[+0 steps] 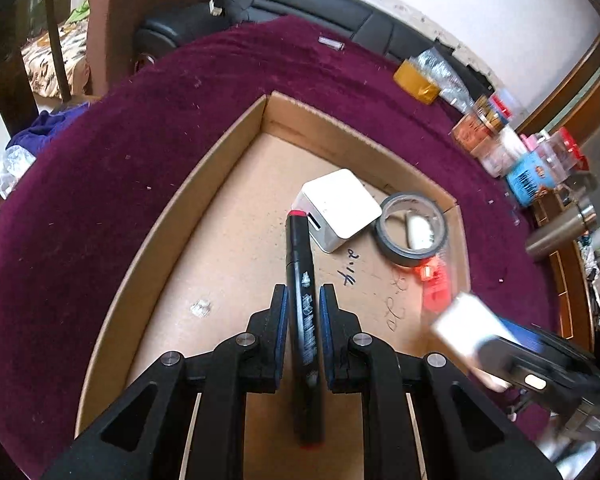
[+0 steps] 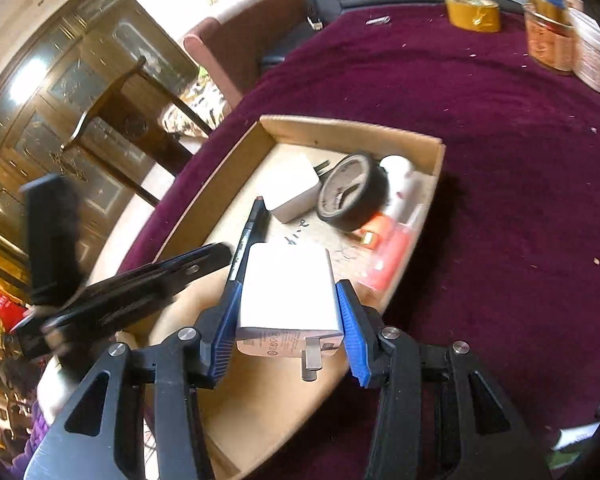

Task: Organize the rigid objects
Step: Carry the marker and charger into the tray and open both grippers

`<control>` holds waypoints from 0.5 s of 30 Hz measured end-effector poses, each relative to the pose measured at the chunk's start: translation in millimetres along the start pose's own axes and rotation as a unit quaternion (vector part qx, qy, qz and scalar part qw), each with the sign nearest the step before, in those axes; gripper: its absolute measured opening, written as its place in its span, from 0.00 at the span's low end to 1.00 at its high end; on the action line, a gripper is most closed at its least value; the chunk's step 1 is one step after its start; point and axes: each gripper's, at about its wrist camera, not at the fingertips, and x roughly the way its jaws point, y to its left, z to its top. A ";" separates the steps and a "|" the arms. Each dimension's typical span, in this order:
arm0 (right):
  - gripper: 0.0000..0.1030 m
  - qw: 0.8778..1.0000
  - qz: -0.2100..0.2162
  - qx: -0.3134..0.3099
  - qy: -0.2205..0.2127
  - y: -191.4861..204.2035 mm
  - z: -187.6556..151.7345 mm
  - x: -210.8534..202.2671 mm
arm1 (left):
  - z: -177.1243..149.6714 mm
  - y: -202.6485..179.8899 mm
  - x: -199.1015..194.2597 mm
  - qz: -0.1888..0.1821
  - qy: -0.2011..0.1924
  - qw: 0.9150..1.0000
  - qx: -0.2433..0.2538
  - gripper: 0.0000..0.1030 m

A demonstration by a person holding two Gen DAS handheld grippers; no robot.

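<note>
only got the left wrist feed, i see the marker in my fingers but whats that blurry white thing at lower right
Observer: It's a white plug charger, pinched between the right gripper fingers, prongs pointing back toward the camera.
Operator: is it over the box yet
Observer: Yes, it hangs above the cardboard tray, near its front half.
Operator: anything under it i'd hit
Observer: The marker runs just left of the charger, held by the left gripper; whether they touch I cannot tell.
</note>
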 end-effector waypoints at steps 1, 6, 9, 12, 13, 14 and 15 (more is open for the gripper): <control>0.45 1.000 -0.007 -0.002 0.002 2.1 0.8 3.8 | -2.1 2.4 -5.8 -0.003 -0.005 1.000 0.001 0.13; 0.46 1.000 -0.019 -0.007 -0.003 5.6 9.5 15.1 | -15.4 14.0 -38.9 -0.022 -0.048 0.999 -0.006 0.40; 0.46 1.000 -0.009 -0.003 -0.029 4.9 15.8 -2.8 | -25.1 22.5 -55.0 -0.034 -0.063 0.997 -0.006 0.41; 0.48 0.998 -0.024 0.006 -0.060 -1.9 27.6 -22.2 | -36.8 28.9 -69.5 -0.038 -0.079 0.996 -0.003 0.42; 0.48 0.997 -0.034 0.013 -0.067 -6.2 33.0 -24.5 | -40.7 30.4 -74.0 -0.037 -0.087 0.996 0.000 0.42; 0.48 0.996 -0.040 0.019 -0.071 -10.2 36.4 -24.9 | -45.0 32.1 -79.1 -0.034 -0.096 0.995 0.001 0.42; 0.48 0.996 -0.045 0.025 -0.074 -13.9 39.8 -24.0 | -49.2 34.8 -83.8 -0.034 -0.104 0.994 0.000 0.43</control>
